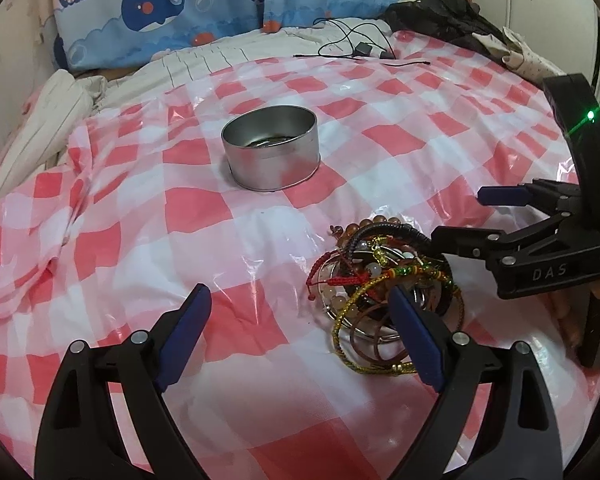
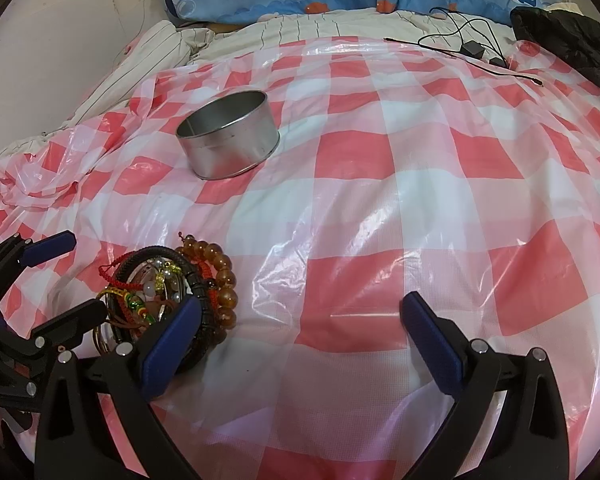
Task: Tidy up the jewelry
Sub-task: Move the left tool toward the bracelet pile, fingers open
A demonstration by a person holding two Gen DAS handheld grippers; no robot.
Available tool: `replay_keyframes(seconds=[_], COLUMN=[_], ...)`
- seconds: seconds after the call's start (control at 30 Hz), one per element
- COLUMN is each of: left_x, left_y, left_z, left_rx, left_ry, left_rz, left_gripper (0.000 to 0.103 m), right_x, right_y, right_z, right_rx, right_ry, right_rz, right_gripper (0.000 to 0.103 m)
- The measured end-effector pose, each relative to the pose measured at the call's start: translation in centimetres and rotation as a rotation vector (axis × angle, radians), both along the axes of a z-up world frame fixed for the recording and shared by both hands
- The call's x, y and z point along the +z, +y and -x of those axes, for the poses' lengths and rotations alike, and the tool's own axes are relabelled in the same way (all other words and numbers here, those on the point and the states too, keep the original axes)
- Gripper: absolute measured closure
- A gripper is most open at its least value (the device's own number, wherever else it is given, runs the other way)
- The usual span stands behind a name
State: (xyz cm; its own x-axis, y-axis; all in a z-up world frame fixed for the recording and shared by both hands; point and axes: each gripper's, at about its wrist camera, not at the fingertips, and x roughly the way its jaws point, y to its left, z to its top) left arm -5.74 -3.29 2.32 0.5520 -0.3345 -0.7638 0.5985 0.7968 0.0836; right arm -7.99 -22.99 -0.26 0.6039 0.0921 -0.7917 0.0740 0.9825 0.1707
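Note:
A pile of bracelets (image 1: 384,284) lies on the red-and-white checked plastic sheet (image 1: 220,240): amber beads, red cords, gold and black bands. It also shows in the right wrist view (image 2: 172,284). A round silver tin (image 1: 271,147) stands open farther back; in the right wrist view (image 2: 228,138) it is up left. My left gripper (image 1: 300,332) is open, its right finger at the pile's near edge. My right gripper (image 2: 300,332) is open, its left finger beside the pile. The right gripper (image 1: 460,216) shows open over the pile's right side. The left gripper (image 2: 76,276) shows at the pile's left.
Whale-print pillows (image 1: 228,4) lie along the back. Black cables with small adapters (image 1: 364,46) rest at the sheet's far edge. A dark garment (image 1: 440,16) is at the back right. Striped bedding (image 1: 60,108) bunches at the left, by a wall (image 2: 60,60).

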Motion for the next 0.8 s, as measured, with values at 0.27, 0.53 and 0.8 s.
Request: replay_keyframes(seconds=[0.27,0.53,0.8], left_x=[0.14,-0.19,-0.34], left_y=[0.65,0.51,0.59], left_z=[-0.41,-0.3,-0.26], left_rx=[0.039,-0.017,-0.069], left_ry=[-0.005,0.057,0.144], left_rz=[0.014,0.052,0.136], left_gripper=[0.017,0.038,0.076], right_x=[-0.07,0.01,0.19], right_y=[0.0,-0.15,-0.35], right_z=[-0.06,-0.11,-0.03], right_rx=[-0.001,-0.007,-0.011], right_ry=[-0.001,-0.004,-0.011], right_rz=[0.002,-0.001,-0.005], right_gripper=[0.007,0.007,0.007])
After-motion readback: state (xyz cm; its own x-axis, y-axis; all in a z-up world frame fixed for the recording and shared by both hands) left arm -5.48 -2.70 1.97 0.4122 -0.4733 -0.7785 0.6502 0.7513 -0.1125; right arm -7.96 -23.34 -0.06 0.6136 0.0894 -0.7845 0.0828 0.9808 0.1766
